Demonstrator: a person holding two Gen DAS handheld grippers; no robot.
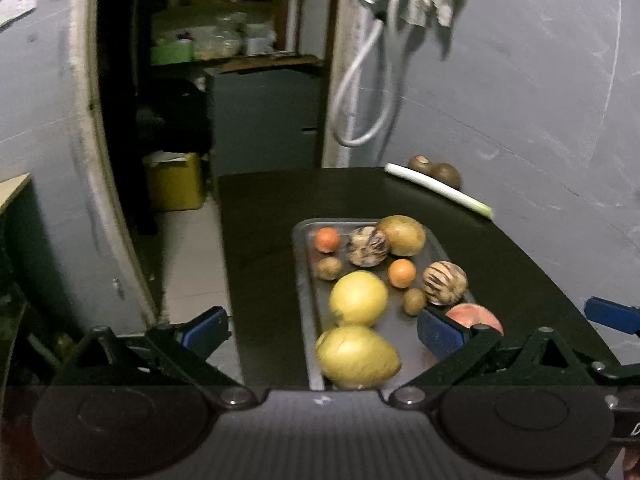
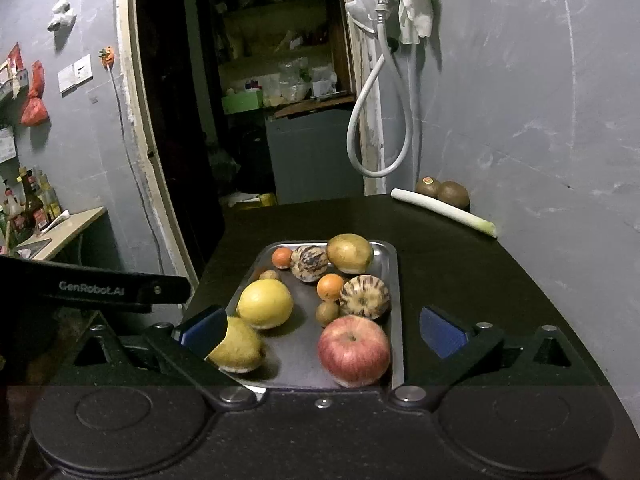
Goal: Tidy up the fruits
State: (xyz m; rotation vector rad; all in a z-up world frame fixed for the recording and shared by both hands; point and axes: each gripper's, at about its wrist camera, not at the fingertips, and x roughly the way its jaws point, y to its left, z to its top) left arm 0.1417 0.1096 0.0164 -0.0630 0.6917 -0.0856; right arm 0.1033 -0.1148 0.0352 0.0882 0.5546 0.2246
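Note:
A metal tray (image 2: pixel 394 280) on a dark table holds several fruits: a red apple (image 2: pixel 354 350), two yellow citrus fruits (image 2: pixel 266 304), two small oranges (image 2: pixel 330 286), two striped round fruits (image 2: pixel 364 296), a brownish-yellow fruit (image 2: pixel 350 252) and small kiwis (image 2: pixel 327 312). The tray also shows in the left wrist view (image 1: pixel 302 280). My left gripper (image 1: pixel 322 330) is open and empty, above the tray's near end over the yellow fruit (image 1: pixel 356 356). My right gripper (image 2: pixel 324 330) is open and empty, its fingers straddling the tray's near end around the apple.
A white leek (image 2: pixel 444 212) and two brown kiwis (image 2: pixel 442 192) lie at the table's far right by the wall. A hose (image 2: pixel 380 120) hangs on the wall behind. A dark doorway with shelves lies beyond the table's far edge. A counter with bottles (image 2: pixel 36 216) stands left.

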